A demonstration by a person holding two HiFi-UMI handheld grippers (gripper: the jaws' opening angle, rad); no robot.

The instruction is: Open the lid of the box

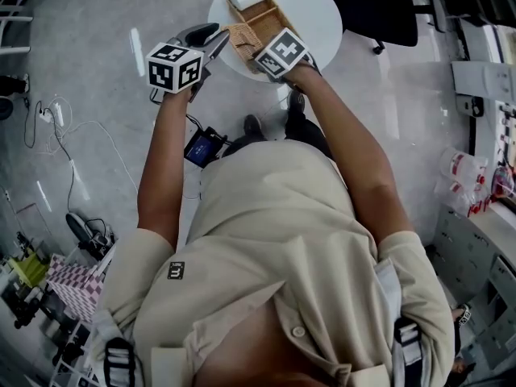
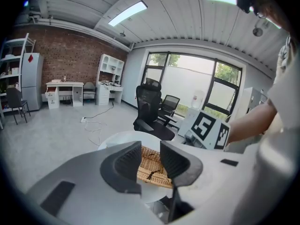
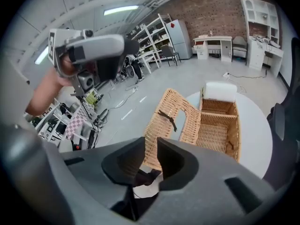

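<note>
Right hand-held gripper: jaws a narrow gap apart, pinching nothing. Wicker of the lid shows through the gap, beyond the tips, with no pad seen pressing on it.
Left hand-held gripper: jaws apart and empty. Held above the person's side of the worktop, aimed down at wicker with a dark strap on it.
Lid: already up off the box mouth. Stands on its hinge edge, leaning outward toward the left hand-held gripper. Dark strap lies on its face beside a notch in the free edge.
Box: wicker, on the round white worktop, toward the person's side of it. Inside looks bare. White block at the far end.
Long axis: runs away from the right hand-held gripper, near end by its jaws, far end at the white block. In the head view, slants from lower right to upper left.
Facing: mouth up. Hinge along the long side toward the left hand-held gripper.
Step in hand: judged the tail of the opening. Mouth uncovered, lid not laid flat.
Next move calls for: probably easing the lid further over its hinge until it rests unaided, then backing off. Needs a light touch, since a light box may slide on the smooth worktop.
</note>
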